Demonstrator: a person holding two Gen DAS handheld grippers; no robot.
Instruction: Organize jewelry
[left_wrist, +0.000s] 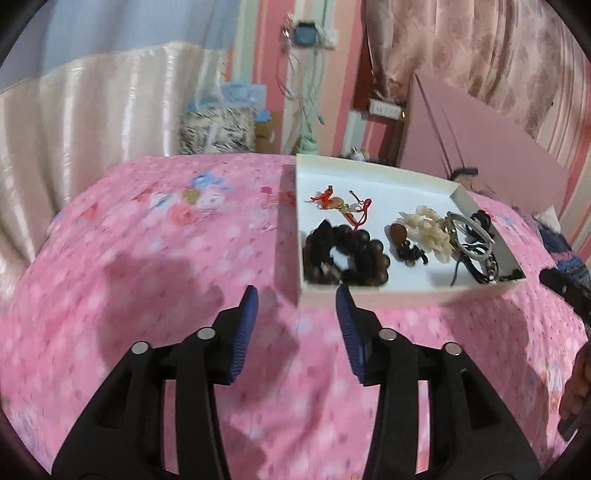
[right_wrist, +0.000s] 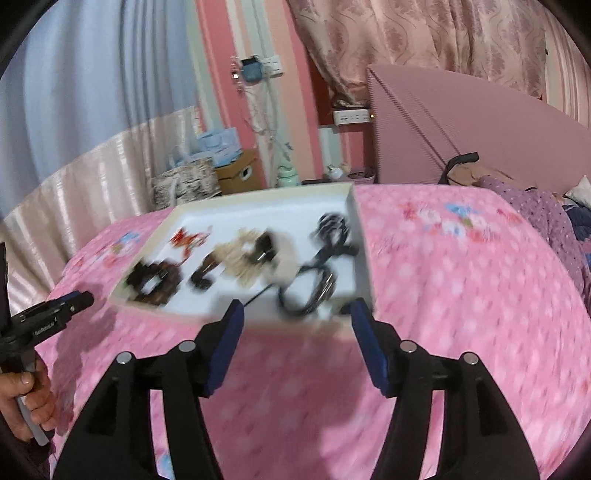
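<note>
A shallow white box (left_wrist: 373, 173) lies on the pink bedspread and holds jewelry: a dark wooden bead bracelet (left_wrist: 345, 254), a red knotted charm (left_wrist: 341, 205), a cream flower piece (left_wrist: 430, 229), a brown pendant (left_wrist: 399, 234) and black cords with metal rings (left_wrist: 476, 243). My left gripper (left_wrist: 297, 299) is open and empty, just short of the box's near left corner. In the right wrist view the same box (right_wrist: 258, 206) is blurred; my right gripper (right_wrist: 295, 314) is open and empty at its near edge, by the black cords (right_wrist: 314, 288).
The pink floral bedspread (left_wrist: 147, 258) covers the whole bed. A pink headboard (right_wrist: 480, 122) stands at the right, with purple clothing (right_wrist: 535, 206) beside it. Bags and boxes (right_wrist: 192, 177) stand on the floor behind. The left tool (right_wrist: 48, 317) shows at the right view's left edge.
</note>
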